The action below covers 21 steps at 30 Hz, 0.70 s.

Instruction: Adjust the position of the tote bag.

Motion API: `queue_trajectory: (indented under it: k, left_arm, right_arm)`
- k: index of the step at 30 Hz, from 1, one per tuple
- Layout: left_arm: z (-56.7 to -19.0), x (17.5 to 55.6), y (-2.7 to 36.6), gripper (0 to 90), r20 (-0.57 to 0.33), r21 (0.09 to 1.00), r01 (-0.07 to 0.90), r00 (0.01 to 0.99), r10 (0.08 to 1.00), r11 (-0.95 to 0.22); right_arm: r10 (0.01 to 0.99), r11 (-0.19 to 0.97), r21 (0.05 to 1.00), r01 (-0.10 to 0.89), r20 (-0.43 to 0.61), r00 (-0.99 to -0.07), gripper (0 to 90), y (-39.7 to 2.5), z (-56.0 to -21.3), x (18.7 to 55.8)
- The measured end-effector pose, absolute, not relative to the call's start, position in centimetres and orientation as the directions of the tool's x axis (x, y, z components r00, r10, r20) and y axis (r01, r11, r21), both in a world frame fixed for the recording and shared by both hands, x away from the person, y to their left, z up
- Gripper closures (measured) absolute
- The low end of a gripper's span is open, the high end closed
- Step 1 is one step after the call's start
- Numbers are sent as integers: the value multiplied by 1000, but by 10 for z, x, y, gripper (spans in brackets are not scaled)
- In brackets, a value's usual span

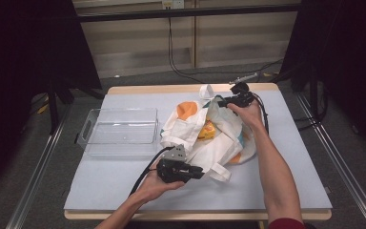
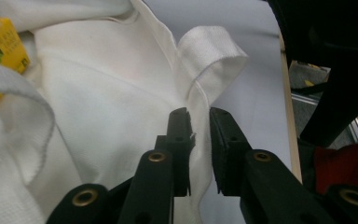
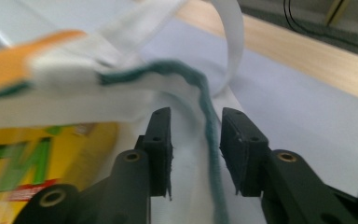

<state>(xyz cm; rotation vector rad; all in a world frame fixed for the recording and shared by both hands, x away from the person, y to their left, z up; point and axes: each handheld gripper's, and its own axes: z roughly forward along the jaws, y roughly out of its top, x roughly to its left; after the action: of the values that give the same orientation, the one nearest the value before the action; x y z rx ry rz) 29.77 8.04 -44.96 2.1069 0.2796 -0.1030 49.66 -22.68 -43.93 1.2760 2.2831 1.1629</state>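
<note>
Left gripper [image 1: 198, 171] at the near side of the table, held in the person's left hand [image 1: 158, 183], its grey three-cornered plate on top. In the left gripper view its jaws stand slightly apart, a fold of white cloth edge running up between them; the left jaw touches the cloth, a sliver of gap shows beside the right jaw. Released, or barely closing; not clenched. Right gripper [image 1: 225, 101] at the far side, held in the right hand [image 1: 250, 114]. In the right gripper view [image 3: 196, 140] its jaws are parted, with the bag's green-trimmed rim lying in the gap, closer to the right jaw; no firm pinch visible.

Table [image 1: 286, 157]: pale blue-grey top, wooden edge, dark curtains to either side.

Tote bag [image 1: 219, 143]: white cloth with orange patches, crumpled at the middle of the table between the two grippers, mouth pulled open. One white strap [image 1: 221, 172] loops out on the near side just beside the left gripper; another strap [image 1: 206, 90] curls up at the far edge.

Clear plastic bin [image 1: 119, 129]: left of the bag, close to it, upright, handle cut-outs at its ends.

Yellow package [image 1: 207, 130]: inside the bag's open mouth, partly covered by cloth. Green lettering shows on it in the right gripper view [image 3: 37, 163], too blurred to read. A corner shows in the left gripper view [image 2: 2, 44].
</note>
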Motion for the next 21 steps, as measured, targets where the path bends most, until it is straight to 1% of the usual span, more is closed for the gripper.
queue_trajectory:
  k: [1,2,5,7,10,11,13,15,16,18,19,20,21]
  left_arm:
    - [-450,298,80,744,-185,831,240,970,158,-502]
    - [-445,300,84,723,-187,842,243,969,161,-482]
    - [-437,302,88,722,-179,858,241,968,176,-454]
    - [-434,303,90,700,-180,862,245,966,184,-443]
    - [-422,310,98,679,-165,879,248,960,227,-408]
    - [-422,310,98,679,-165,879,248,960,227,-408]
    - [-415,319,103,680,-154,893,248,953,261,-376]
    - [-413,322,105,685,-141,892,243,951,277,-381]
    - [-410,331,106,689,-142,897,249,945,296,-365]
    - [-409,341,107,665,-160,892,278,932,326,-357]
    - [-407,345,106,645,-140,886,273,928,344,-375]
    - [-407,345,106,630,-140,886,273,928,344,-375]
    - [-407,350,105,615,-142,882,280,925,354,-379]
  right_arm:
    - [809,287,758,585,135,-572,592,-227,-439,497]
    - [799,275,782,560,137,-585,562,-228,-434,488]
    - [797,262,801,539,135,-588,529,-232,-429,472]
    - [796,259,806,533,135,-590,514,-233,-429,467]
    - [802,244,828,504,121,-586,486,-241,-427,444]
    - [802,244,828,504,121,-586,486,-241,-427,444]
    - [802,232,838,493,123,-585,486,-246,-425,430]
    - [800,234,841,488,118,-588,493,-248,-424,423]
    - [777,240,840,486,134,-615,518,-250,-426,411]
    - [765,268,829,491,126,-632,521,-249,-429,399]
    - [756,276,826,492,130,-642,521,-248,-430,393]
    - [756,276,826,492,130,-642,521,-248,-430,393]
    - [733,284,829,482,136,-667,532,-246,-430,379]
